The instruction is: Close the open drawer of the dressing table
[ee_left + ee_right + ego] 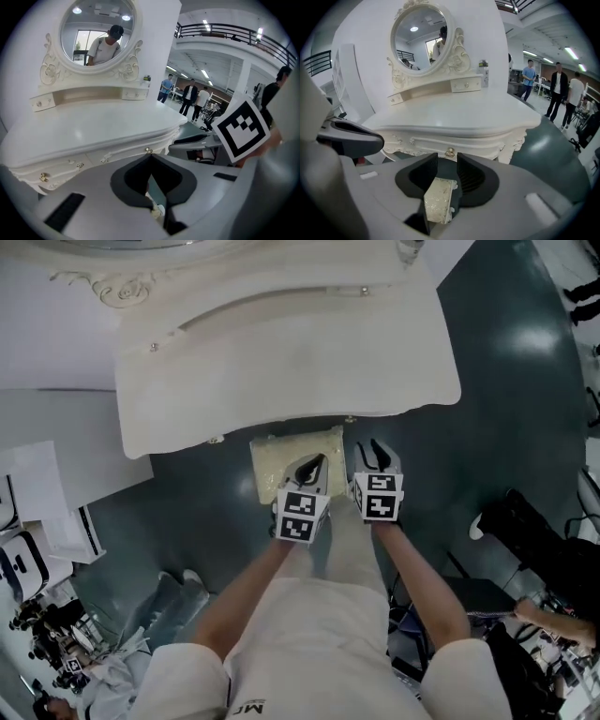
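The white dressing table (281, 362) lies below me, its top bare. Its drawer fronts with small gold knobs (450, 152) look flush under the top's edge, and I see none standing out. A cream cushioned stool (277, 460) stands on the floor in front of it. My left gripper (315, 463) hangs over the stool, its tips meeting with nothing held (150, 157). My right gripper (378, 446) is beside it to the right, jaws apart and empty (447, 157). The stool (438, 201) shows through the gap, well below the jaws. Both grippers point at the table's front, apart from it.
An oval mirror (423, 40) and a small shelf with a bottle (483, 65) stand at the table's back. White boxes and papers (37, 493) lie at left, black equipment (534, 531) at right. Several people (558, 79) stand far off.
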`<state>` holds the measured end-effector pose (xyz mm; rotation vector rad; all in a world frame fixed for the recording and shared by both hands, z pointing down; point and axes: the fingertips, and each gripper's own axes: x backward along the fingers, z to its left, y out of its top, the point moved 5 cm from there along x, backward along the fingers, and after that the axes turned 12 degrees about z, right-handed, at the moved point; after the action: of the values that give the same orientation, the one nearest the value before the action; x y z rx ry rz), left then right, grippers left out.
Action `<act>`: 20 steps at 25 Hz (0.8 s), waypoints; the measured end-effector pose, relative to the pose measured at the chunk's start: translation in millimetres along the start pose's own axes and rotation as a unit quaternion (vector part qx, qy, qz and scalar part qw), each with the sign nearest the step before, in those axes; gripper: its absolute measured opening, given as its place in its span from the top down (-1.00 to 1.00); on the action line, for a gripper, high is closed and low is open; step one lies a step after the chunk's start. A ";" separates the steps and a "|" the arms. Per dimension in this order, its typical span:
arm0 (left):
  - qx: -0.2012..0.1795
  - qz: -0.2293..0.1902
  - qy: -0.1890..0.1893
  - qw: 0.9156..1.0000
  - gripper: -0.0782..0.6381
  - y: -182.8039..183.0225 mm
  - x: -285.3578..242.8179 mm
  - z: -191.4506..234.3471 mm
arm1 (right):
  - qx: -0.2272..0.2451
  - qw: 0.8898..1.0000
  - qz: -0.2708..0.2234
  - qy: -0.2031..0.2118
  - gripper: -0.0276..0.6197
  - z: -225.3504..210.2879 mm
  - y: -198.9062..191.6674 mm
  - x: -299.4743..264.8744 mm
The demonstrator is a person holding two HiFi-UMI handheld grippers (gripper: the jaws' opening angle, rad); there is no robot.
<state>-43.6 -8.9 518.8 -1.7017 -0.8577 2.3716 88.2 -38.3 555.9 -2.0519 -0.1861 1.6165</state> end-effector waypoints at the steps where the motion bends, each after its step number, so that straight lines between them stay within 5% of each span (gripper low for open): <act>1: -0.004 -0.006 -0.003 1.000 0.76 3.5 4.7 -2.6 | -0.001 1.000 -0.007 -0.003 0.54 0.4 1.6 7.8; 20: -0.009 -0.076 -0.040 0.996 0.76 -7.1 135.7 -23.7 | -0.022 0.993 -0.114 0.006 0.57 83.4 14.8 138.2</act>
<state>-74.3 59.3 402.9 -1.4986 -0.9848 2.3501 45.6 31.8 416.1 -1.9913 -0.4405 1.4713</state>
